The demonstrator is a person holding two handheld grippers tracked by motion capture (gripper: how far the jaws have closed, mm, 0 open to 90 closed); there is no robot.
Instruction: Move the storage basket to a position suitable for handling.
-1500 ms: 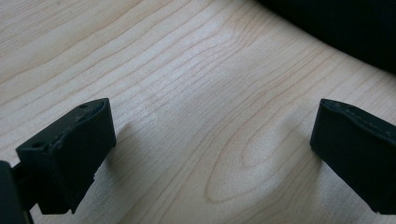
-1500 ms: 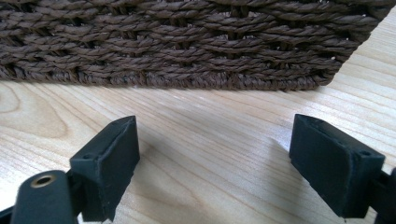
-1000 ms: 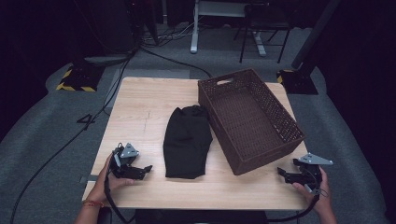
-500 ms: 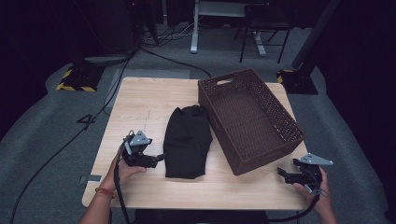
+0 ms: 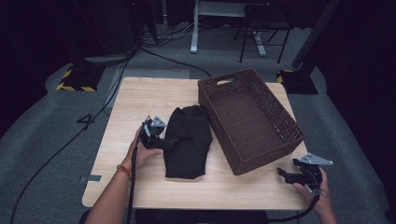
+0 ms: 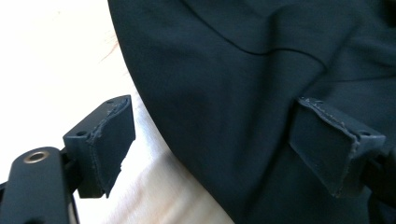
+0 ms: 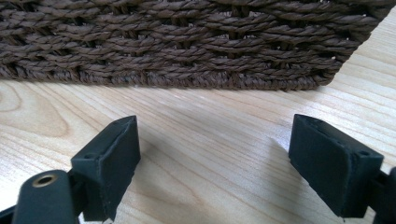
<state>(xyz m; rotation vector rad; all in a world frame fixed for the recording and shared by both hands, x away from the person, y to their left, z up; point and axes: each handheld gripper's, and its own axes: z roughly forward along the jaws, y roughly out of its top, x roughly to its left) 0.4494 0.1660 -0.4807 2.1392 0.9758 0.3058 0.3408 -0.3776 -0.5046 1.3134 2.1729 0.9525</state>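
Wicker, dark brown, makes up the one basket on the pale wooden table; it sits toward the right half, angled, with a handle slot in its far wall. One black folded garment lies just left of it, flat on the wood. Two grippers are in play, one in each hand.

From the high view, the left gripper sits at the garment's left edge, with the left hand behind it on the table; the right gripper rests near the table's near right corner, just in front of the basket's near corner and apart from it.

The left gripper view adds what the high view cannot resolve — the jaws stand wide apart, one over bare wood and the other over the black cloth, with the garment's curved edge running between them; nothing is pinched. The right gripper view shows its jaws equally wide apart over bare table, with the basket's woven lower wall ahead and its corner at upper right.

Against half a second ago, the left gripper has moved right and reached the garment's edge — before, it was beside the cloth. The right gripper, basket and garment lie as they did
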